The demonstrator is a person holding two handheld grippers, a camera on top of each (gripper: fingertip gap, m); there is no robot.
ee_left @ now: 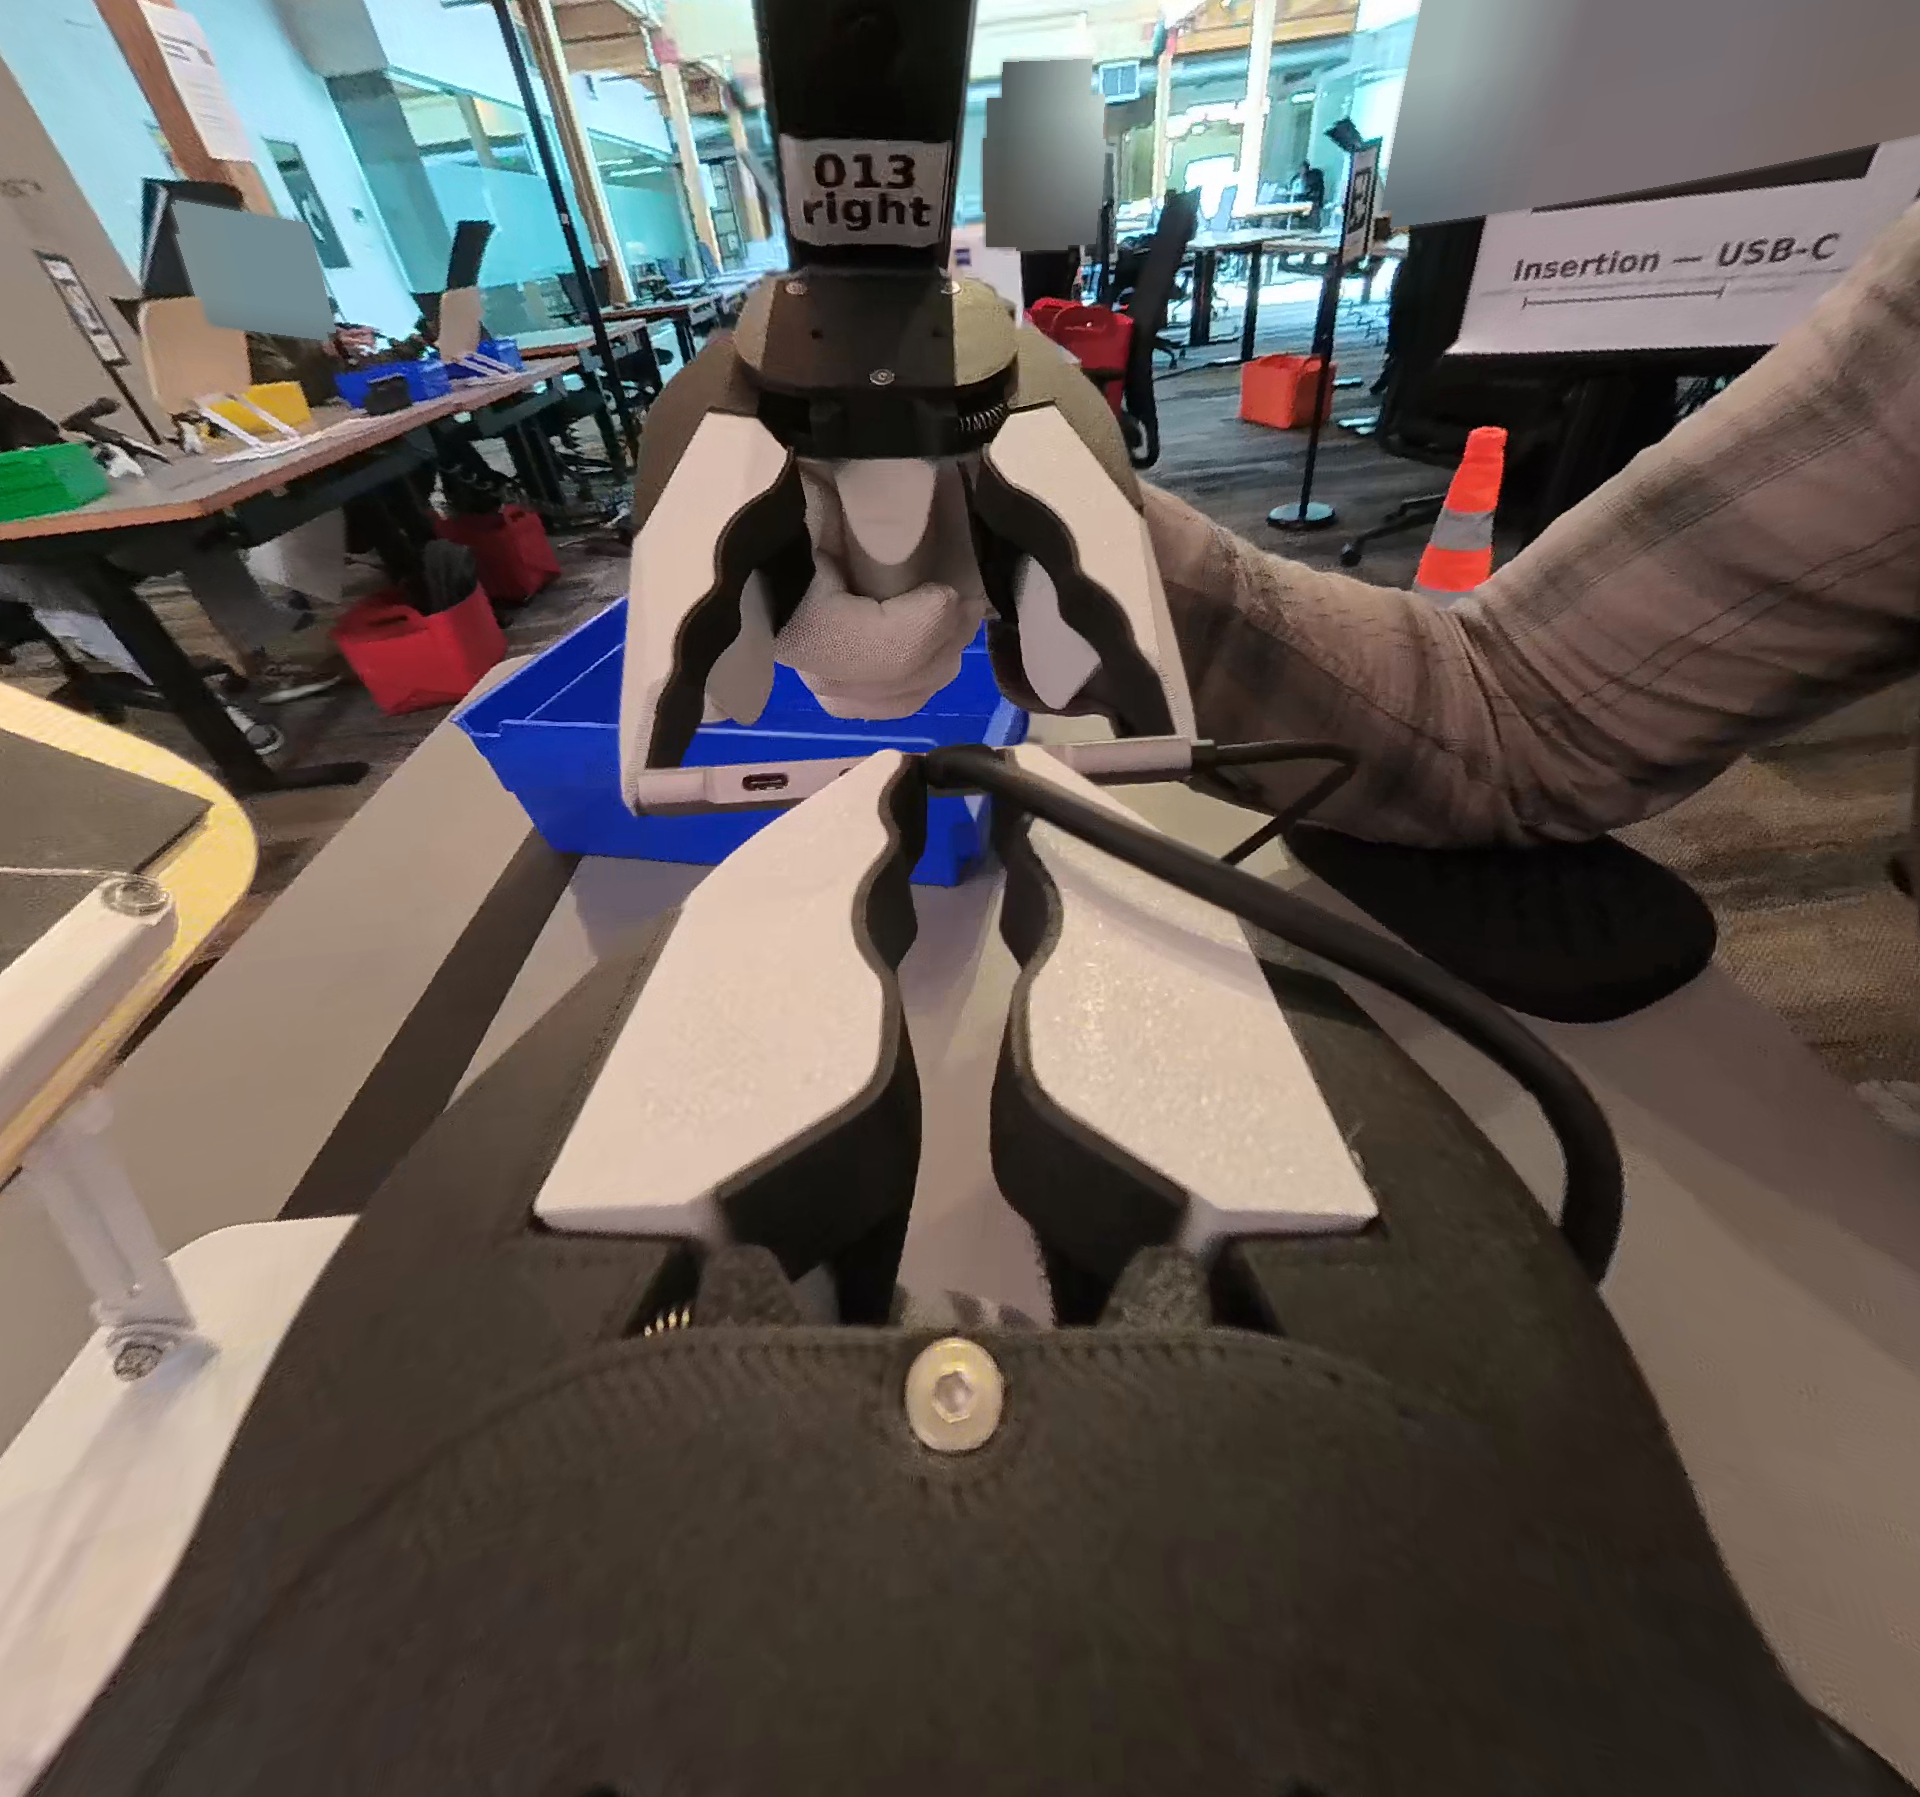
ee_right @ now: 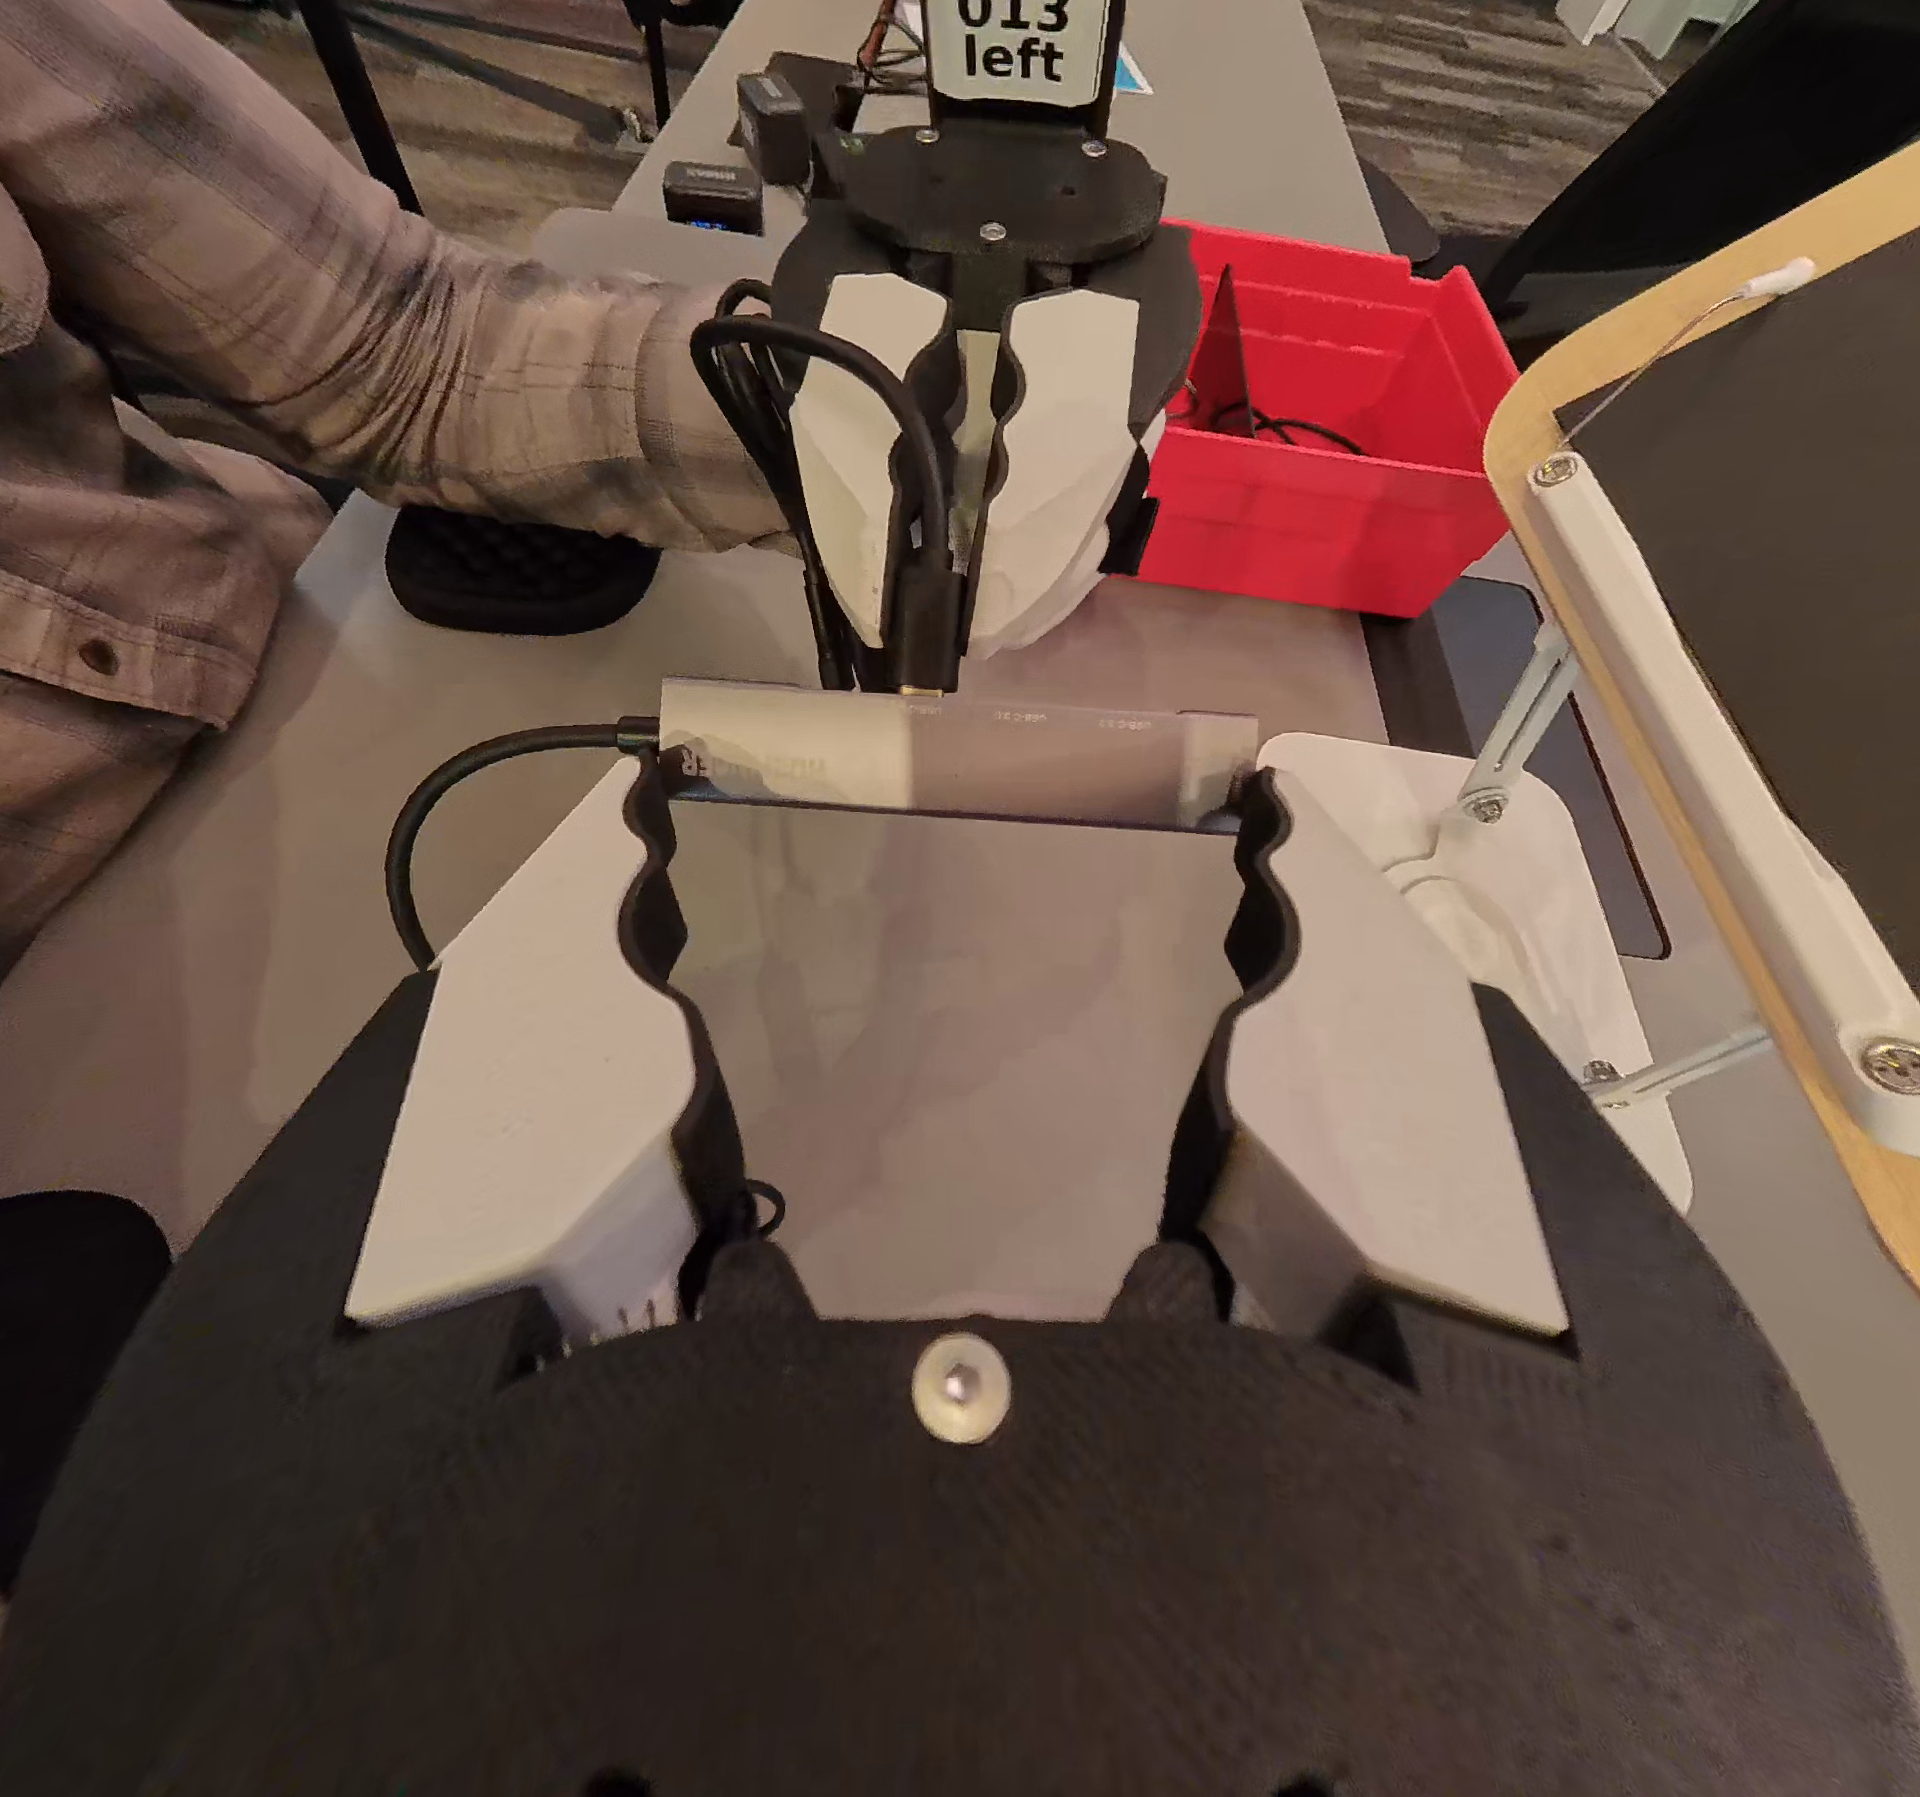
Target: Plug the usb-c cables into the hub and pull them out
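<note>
**Hub and plug held nose to port**

Hub [ee_right: 935,760], a flat grey bar, is held above the tabletop [ee_right: 312,760] across the tips of the right gripper [ee_right: 951,802], whose jaws are spread wide and clamped on its two short ends. Its long axis runs crosswise to that gripper, so the row of ports on its far edge faces away, toward the left gripper [ee_right: 925,625]. The hub's own lead [ee_right: 436,812] leaves its left end and loops back beside the right gripper.

The cable plug [ee_right: 920,620], black with a metal tip, is pinched between the nearly closed jaws of the left gripper and points straight at the hub's port edge. Its tip appears to be at or just entering a port; how deep it sits cannot be told. In the left wrist view an open port [ee_left: 774,779] is seen to the left of the plug's line, and the black cable [ee_left: 1299,926] trails back over the left gripper [ee_left: 956,791].

The coming move is judged to turn on this alignment: plug axis square to the hub's long edge, the left gripper doing the travel, the right only bracing.

A blue bin [ee_left: 582,771] and a red bin [ee_right: 1320,459] are seen on the tabletop beyond.
</note>
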